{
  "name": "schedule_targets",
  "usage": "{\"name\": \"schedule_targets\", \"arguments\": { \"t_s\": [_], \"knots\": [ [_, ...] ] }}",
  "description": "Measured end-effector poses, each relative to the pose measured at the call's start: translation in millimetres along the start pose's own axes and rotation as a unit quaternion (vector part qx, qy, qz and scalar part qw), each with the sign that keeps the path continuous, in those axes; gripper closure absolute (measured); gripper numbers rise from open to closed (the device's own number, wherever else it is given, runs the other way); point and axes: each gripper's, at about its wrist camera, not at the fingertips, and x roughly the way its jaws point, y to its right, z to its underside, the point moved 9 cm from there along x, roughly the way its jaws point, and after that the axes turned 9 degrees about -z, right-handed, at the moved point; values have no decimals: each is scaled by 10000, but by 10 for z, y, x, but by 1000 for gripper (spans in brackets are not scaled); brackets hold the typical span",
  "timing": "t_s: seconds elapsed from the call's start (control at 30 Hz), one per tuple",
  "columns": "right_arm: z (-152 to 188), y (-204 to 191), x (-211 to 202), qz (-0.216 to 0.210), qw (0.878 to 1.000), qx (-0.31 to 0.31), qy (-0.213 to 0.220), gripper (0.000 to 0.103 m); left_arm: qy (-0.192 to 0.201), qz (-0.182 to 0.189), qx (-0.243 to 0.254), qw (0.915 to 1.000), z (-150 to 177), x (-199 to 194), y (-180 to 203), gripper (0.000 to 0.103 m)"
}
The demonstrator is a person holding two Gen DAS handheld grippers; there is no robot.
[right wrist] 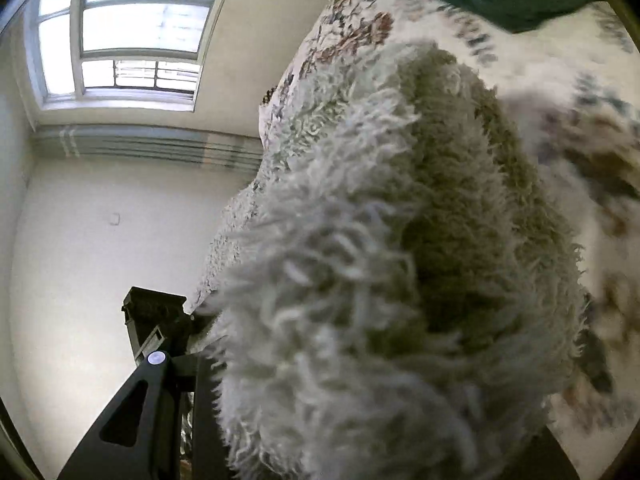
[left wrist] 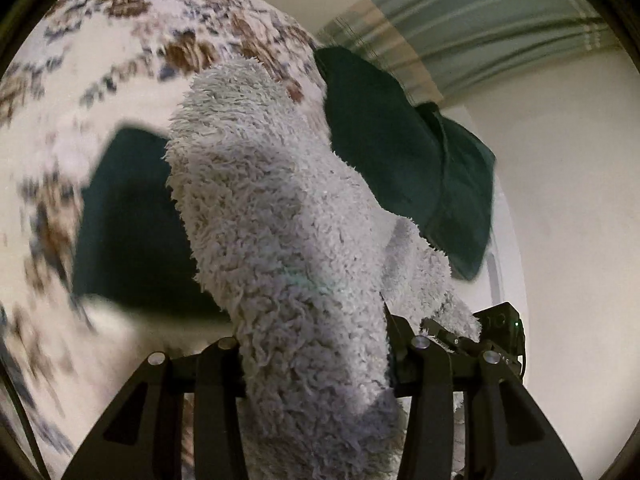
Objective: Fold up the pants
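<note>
Both the left tongs and right tongs grasp the fluffy grey pants, lifted above the patterned bed; thick pile could slip free, spoiling the fold.

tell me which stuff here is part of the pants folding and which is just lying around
Part of the job:
- fluffy grey pants, gripped by both grippers
- left gripper
- right gripper, mostly hidden by the fleece

Just lying about:
- dark green garments on the patterned blanket
- window
</note>
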Motion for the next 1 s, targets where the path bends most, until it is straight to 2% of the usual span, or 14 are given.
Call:
{"name": "schedule_targets", "arguments": {
  "t_s": [0.13, 0.27, 0.33, 0.4, 0.43, 0.47, 0.5, 0.57, 0.6, 0.7, 0.73, 0.83, 0.93, 1.0],
  "knots": [
    [-418, 249, 731, 138, 9996, 228, -53, 62, -164, -102, -264, 9995, -443, 389, -595, 62],
    [-425, 597, 1060, 562, 9971, 447, -252, 61, -768, -419, -507, 9949, -412, 823, -1221, 59],
    [-414, 624, 1135, 758, 9956, 428, -359, 58, -994, -385, -669, 9921, -332, 920, -1391, 49],
    [-534, 578, 1234, 939, 9936, 430, -452, 47, -1073, -246, -872, 9901, -280, 855, -1412, 46],
    [-598, 547, 1262, 1187, 9909, 391, -495, 29, -1059, -323, -876, 9900, -270, 798, -1410, 44],
    [-598, 496, 1206, 1445, 9877, 320, -508, 18, -976, -573, -787, 9904, -287, 703, -1407, 41],
    [-606, 420, 1157, 1680, 9842, 208, -513, 17, -860, -863, -649, 9904, -296, 612, -1393, 33],
    [-629, 245, 1000, 2491, 9670, -279, -464, 11, -450, -1917, -121, 9803, -272, 331, -1335, 27],
    [-656, 174, 934, 2817, 9573, -494, -428, 10, -269, -2249, 90, 9740, -274, 213, -1271, 26],
    [-643, -139, 717, 3913, 9109, -1284, -276, 9, 10, -3154, 556, 9473, -219, -7, -1145, 11],
    [-625, -281, 668, 4261, 8907, -1575, -183, 9, 93, -3299, 653, 9417, -192, -46, -1101, 11],
    [-406, -570, 363, 4725, 8588, -1979, 10, 7, 176, -3445, 697, 9360, -44, -79, -984, 11],
    [-166, -750, 214, 4850, 8485, -2116, 74, 7, 235, -3533, 731, 9324, 56, -76, -847, 11],
    [-19, -790, 163, 4831, 8493, -2127, 69, 7, 277, -3588, 795, 9296, 107, -109, -736, 11]
  ]
}}
